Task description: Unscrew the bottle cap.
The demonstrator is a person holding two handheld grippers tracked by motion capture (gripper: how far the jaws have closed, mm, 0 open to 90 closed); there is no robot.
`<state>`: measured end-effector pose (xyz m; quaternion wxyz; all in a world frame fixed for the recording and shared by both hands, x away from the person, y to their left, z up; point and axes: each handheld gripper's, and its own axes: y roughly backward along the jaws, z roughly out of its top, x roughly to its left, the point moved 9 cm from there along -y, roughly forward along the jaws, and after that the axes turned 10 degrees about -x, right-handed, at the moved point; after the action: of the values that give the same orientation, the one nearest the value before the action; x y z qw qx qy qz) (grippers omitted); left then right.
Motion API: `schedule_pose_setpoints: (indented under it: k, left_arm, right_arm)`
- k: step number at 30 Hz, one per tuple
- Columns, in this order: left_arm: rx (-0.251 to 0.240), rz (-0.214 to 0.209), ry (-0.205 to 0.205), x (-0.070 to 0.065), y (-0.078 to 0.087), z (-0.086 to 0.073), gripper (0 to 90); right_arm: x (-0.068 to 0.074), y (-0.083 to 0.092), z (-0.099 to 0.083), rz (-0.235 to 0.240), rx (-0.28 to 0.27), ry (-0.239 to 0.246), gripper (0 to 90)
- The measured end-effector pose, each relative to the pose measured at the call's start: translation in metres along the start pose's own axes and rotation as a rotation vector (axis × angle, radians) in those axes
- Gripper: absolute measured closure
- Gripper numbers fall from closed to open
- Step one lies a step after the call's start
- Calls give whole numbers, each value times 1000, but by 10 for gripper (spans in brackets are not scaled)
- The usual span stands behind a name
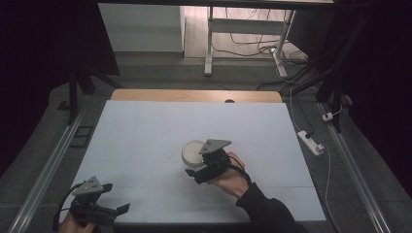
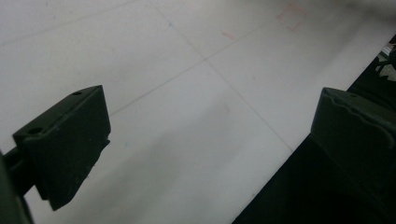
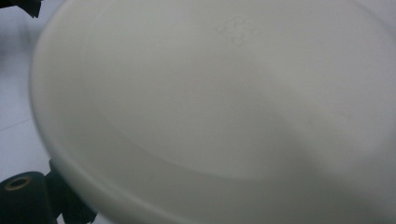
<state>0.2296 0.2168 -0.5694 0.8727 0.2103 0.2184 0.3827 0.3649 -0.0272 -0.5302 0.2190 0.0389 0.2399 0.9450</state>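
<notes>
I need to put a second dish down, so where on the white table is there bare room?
The far half of the table beyond the white bowl is bare, as is the stretch between both grippers. It is crowded around the right gripper.

Each black hand-held gripper [image 1: 194, 174] carries a grey triangular plate; sleeve [image 1: 265, 208] dark.

In the right gripper view the white bowl [image 3: 224, 112] is blurred, cut off at three and six o'clock, and hides the jaws. In the high view the left hand [image 1: 73, 224] is cut at six o'clock.
</notes>
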Motion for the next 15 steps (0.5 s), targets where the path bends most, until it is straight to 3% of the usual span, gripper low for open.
schedule_pose_setpoints:
  k: [11, 15]
  left_arm:
    - [-33, -100, -69, -8, -14, 20, 0]
    - [-61, -101, -106, -9, -16, 32, 0]
  right_arm:
    - [2, 3, 2, 10, -6, 15, 65]
    - [2, 3, 3, 13, -7, 17, 65]
